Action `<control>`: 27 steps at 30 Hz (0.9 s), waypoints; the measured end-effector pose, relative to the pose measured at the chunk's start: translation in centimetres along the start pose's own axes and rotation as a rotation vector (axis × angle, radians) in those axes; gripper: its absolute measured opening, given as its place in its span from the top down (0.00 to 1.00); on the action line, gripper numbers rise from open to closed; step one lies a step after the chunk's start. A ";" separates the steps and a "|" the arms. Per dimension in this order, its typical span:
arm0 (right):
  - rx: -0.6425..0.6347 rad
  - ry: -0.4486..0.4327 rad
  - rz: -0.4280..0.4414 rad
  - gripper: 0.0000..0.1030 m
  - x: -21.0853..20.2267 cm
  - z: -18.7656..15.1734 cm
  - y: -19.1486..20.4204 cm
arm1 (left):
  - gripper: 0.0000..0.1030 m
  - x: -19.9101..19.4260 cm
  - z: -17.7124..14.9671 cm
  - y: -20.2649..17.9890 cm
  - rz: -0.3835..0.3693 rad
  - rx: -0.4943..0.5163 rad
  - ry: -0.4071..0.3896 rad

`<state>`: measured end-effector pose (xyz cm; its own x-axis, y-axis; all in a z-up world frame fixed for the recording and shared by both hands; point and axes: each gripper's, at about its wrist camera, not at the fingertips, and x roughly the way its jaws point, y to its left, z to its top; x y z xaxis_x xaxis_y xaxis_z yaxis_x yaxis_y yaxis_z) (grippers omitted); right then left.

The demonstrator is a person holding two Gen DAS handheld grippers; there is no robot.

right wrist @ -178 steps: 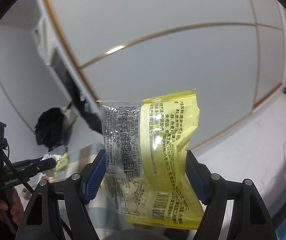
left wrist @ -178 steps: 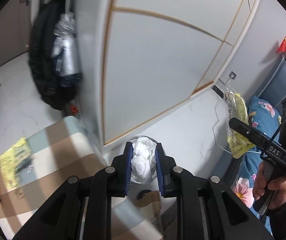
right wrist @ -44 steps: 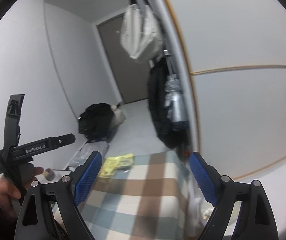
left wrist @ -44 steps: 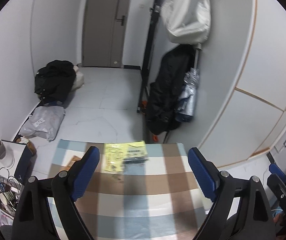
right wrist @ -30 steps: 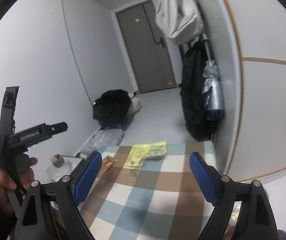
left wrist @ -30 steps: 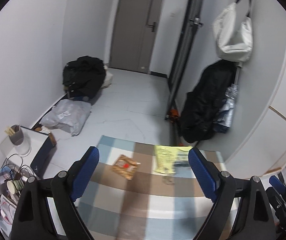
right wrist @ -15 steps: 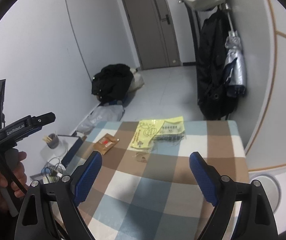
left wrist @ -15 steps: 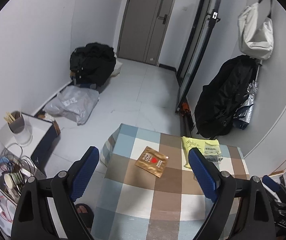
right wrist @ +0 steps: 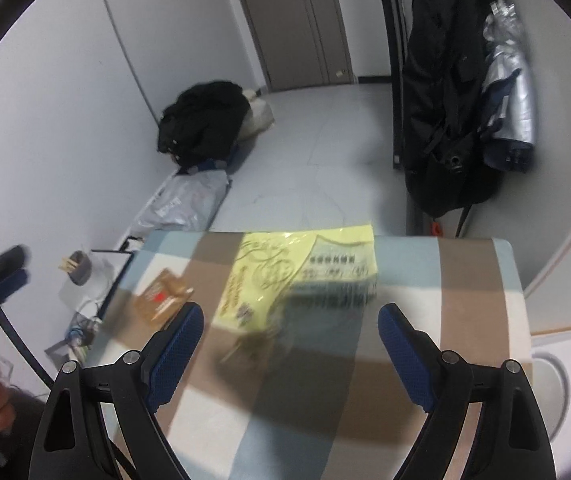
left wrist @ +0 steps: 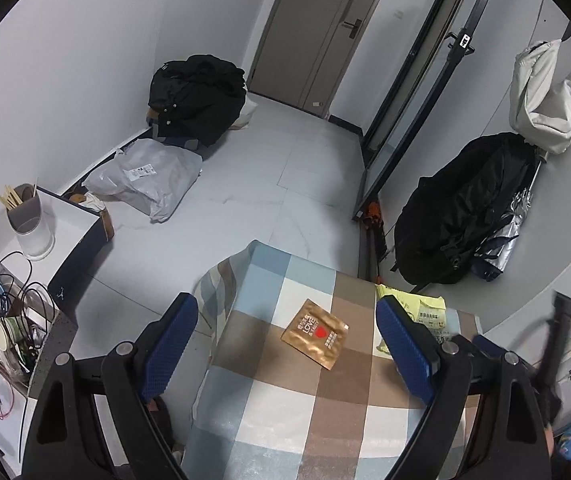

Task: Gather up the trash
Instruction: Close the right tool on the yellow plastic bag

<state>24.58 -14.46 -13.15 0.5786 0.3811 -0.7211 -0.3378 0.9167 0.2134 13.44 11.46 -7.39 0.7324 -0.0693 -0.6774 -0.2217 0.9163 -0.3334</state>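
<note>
A brown foil wrapper [left wrist: 315,334] with a red heart lies on the checked tablecloth [left wrist: 285,404]. My left gripper [left wrist: 287,346] is open and empty, held above the cloth with the wrapper between its fingers in view. A yellow plastic wrapper [right wrist: 297,276] lies further along the cloth; it also shows in the left wrist view [left wrist: 425,312], partly hidden by a finger. My right gripper [right wrist: 291,354] is open and empty, above the cloth just short of the yellow wrapper. The brown wrapper also shows blurred in the right wrist view [right wrist: 161,296].
A round white bin rim [right wrist: 551,384] shows beside the table at right. A black coat and silver umbrella [left wrist: 461,216] hang by the wardrobe. A side shelf with a chopstick cup [left wrist: 25,216] and cables stands left. Black bag [left wrist: 197,100] and grey parcel [left wrist: 145,178] lie on the floor.
Both grippers, earlier shut on a tissue wad and a yellow wrapper near the bin, are now open and empty. Both have swung back toward the table and lowered toward the remaining wrappers.
</note>
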 end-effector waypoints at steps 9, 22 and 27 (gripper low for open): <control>-0.068 0.016 -0.120 0.13 6.0 2.7 -1.6 | 0.14 1.4 0.6 1.2 0.013 -0.045 0.055; -0.120 0.053 -0.150 0.70 8.8 3.3 -1.6 | 0.14 1.7 0.8 1.7 0.019 -0.064 0.065; -0.163 0.035 -0.144 0.93 8.0 2.4 -0.9 | 0.14 1.9 0.6 1.7 0.028 -0.059 0.069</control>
<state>31.26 -11.95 -17.53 0.6047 0.2402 -0.7594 -0.3705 0.9288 -0.0013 14.85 13.12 -8.78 0.6795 -0.0733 -0.7300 -0.2805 0.8934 -0.3509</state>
